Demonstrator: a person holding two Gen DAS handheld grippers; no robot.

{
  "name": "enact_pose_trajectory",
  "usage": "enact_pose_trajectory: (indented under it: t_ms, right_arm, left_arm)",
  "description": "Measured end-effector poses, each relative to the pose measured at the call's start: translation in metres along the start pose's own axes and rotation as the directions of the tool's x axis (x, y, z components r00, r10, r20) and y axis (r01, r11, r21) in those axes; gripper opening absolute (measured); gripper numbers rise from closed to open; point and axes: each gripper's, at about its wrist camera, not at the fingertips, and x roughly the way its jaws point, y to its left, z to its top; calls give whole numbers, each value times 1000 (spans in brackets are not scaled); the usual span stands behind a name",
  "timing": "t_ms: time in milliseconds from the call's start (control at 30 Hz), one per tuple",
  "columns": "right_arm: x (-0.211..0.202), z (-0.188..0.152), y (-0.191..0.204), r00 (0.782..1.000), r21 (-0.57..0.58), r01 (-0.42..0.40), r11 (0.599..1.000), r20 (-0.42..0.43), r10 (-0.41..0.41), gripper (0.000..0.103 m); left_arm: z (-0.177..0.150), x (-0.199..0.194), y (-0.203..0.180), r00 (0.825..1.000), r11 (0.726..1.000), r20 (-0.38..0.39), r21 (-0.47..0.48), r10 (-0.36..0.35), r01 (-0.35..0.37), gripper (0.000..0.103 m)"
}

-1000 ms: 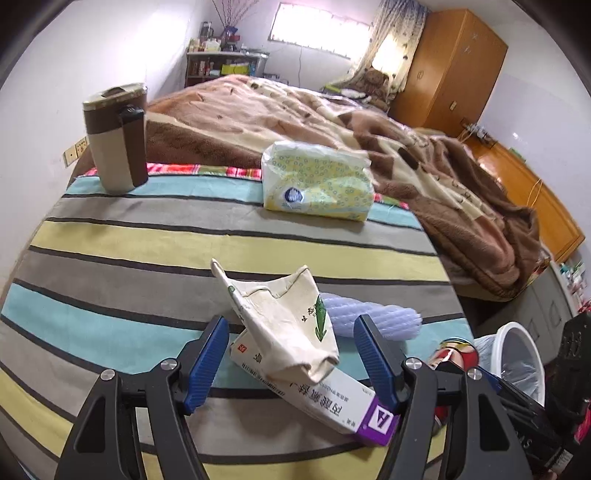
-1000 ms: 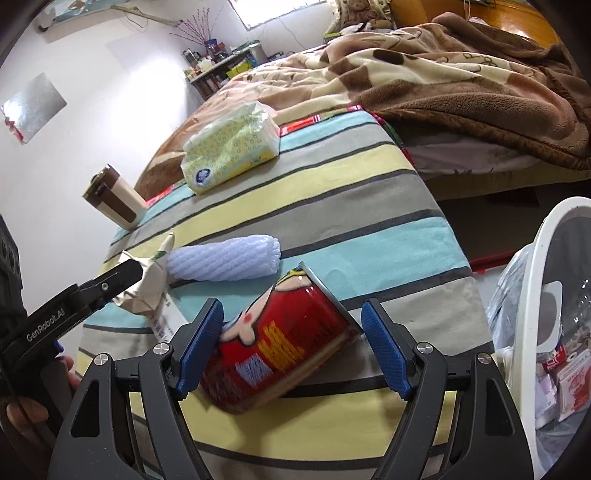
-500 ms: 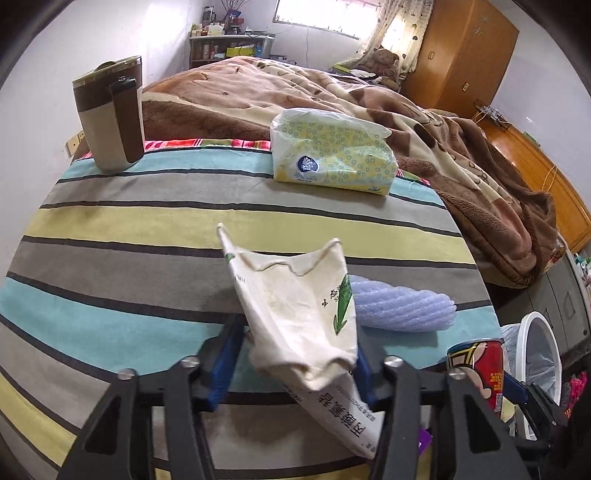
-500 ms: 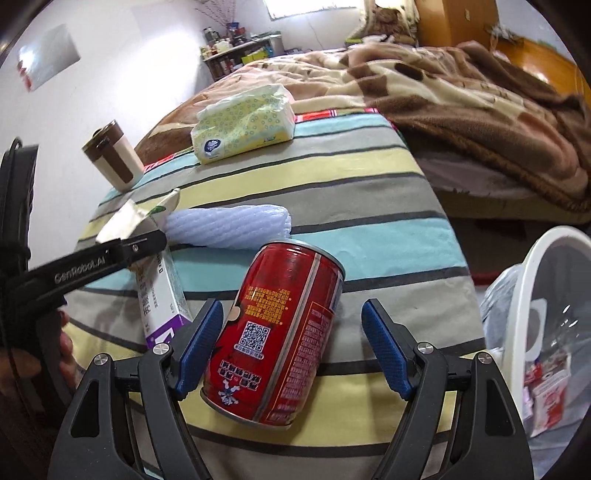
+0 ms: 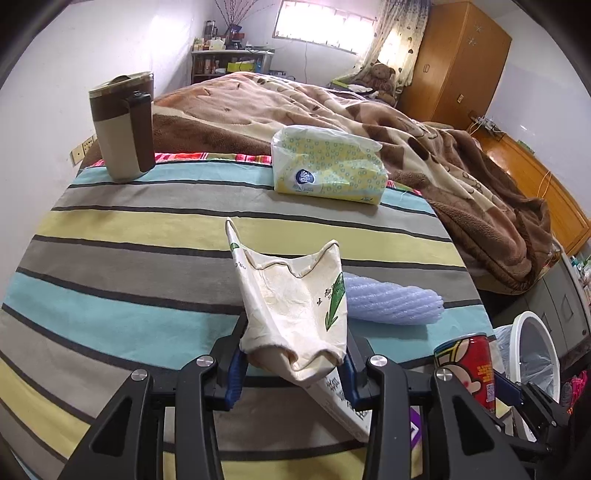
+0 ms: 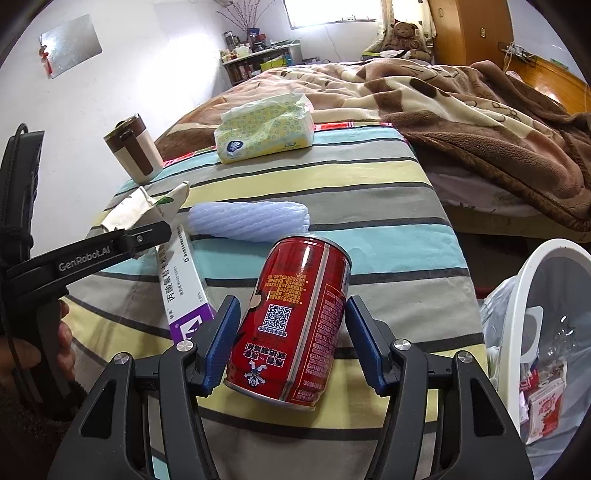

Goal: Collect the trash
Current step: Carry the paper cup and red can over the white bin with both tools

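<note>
Home bedroom: bed [image 5: 295,107] under a brown blanket [image 6: 461,103], teddy bear [image 5: 382,74] by the curtained window [image 5: 325,22], wooden wardrobe [image 5: 454,62], cluttered shelf [image 5: 229,61], striped-cloth table [image 5: 147,236] at the bedside.

You're at a striped cloth [image 5: 147,258] surface in a bedroom. Bed beyond it with a brown blanket [image 5: 369,122]. White walls; one bright window [image 5: 321,22], patterned curtain [image 5: 395,40] at its right. Wooden wardrobe [image 5: 461,62] far right, cluttered shelf [image 5: 229,59] under the window. Teddy bear [image 6: 406,31], probably, by the wardrobe. Wall socket [image 5: 83,149] at left.
</note>
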Motion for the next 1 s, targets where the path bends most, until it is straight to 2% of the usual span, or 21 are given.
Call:
enact_pose_trajectory:
  t_ms: [333,1000]
  right_arm:
    - [-19,-1,-1,998,-13,5,1000,66,-4,53]
    - [-55,-12,-21,989,28,-26,999,144,22,52]
  left_arm:
    - [-9,-36,-5,998,1000,64,10,-19,18,42]
    - [-35,-74,-37,991,996,102,54,-82,77,42]
